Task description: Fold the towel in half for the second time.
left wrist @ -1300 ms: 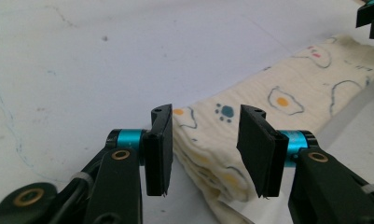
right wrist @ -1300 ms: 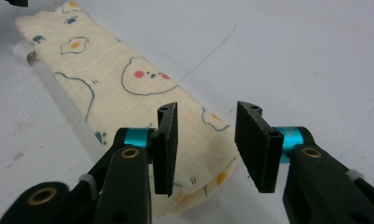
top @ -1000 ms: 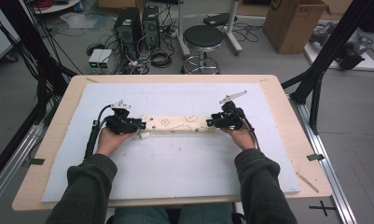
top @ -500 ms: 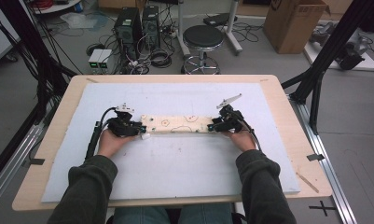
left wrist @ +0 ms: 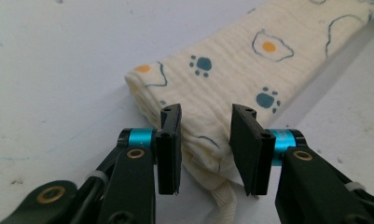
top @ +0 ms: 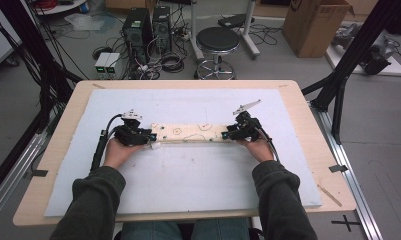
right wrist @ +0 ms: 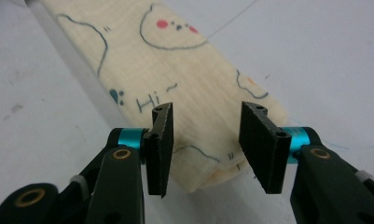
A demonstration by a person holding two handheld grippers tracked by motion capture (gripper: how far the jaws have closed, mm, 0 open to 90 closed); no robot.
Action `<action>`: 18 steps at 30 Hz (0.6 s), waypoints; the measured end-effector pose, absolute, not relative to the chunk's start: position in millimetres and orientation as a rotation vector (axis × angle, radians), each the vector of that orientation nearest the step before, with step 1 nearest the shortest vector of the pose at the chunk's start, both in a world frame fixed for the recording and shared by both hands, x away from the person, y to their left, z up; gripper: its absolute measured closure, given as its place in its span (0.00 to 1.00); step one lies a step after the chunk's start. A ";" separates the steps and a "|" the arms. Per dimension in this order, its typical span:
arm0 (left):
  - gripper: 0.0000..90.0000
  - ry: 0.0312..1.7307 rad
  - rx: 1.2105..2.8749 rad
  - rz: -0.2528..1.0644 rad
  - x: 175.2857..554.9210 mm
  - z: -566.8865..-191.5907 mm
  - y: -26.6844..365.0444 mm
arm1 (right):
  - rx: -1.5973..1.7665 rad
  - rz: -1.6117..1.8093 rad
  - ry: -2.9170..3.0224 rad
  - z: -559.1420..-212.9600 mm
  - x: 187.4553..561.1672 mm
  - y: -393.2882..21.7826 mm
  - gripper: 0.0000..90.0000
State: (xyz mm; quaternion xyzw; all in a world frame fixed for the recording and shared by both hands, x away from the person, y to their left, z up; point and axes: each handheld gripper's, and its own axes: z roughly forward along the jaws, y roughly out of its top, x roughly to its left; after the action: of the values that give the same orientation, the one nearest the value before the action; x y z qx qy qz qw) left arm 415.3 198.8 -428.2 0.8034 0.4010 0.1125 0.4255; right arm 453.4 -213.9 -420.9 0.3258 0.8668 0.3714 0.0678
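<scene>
Between each open gripper's (left wrist: 205, 149) (right wrist: 208, 149) jaws, folded cloth (left wrist: 231, 88); paw prints left, "Hi" right.

This is a lab or research workroom set up for recording, not a home. A plain wooden surface (top: 308, 150) with a pale foam mat (top: 188, 175) on it stands inside a frame of black struts (top: 345, 85). Behind it, on the bare grey floor (top: 378, 150), stand two black computer towers (top: 148, 25) amid loose tangled cables (top: 168, 60), a round black stool (top: 217, 42), small white boxes (top: 107, 62) and a cardboard box (top: 313, 25).
</scene>
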 end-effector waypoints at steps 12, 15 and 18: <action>0.59 0.962 1.925 0.266 402.6 -409.4 202.4 | 1.053 1.275 2.508 -401.5 443.0 -220.5 0.41; 0.57 0.952 1.916 0.268 395.9 -407.5 201.3 | 1.071 1.306 2.487 -396.8 439.5 -221.3 0.36; 0.54 0.947 1.915 0.281 390.9 -405.4 201.2 | 1.066 1.328 2.476 -393.0 435.3 -220.1 0.31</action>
State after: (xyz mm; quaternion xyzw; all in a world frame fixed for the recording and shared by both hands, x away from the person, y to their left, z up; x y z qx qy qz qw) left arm 390.9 201.2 -405.4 0.7828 0.3869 0.1148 0.4737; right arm 435.3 -220.1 -393.0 0.3538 0.8221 0.4408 0.0684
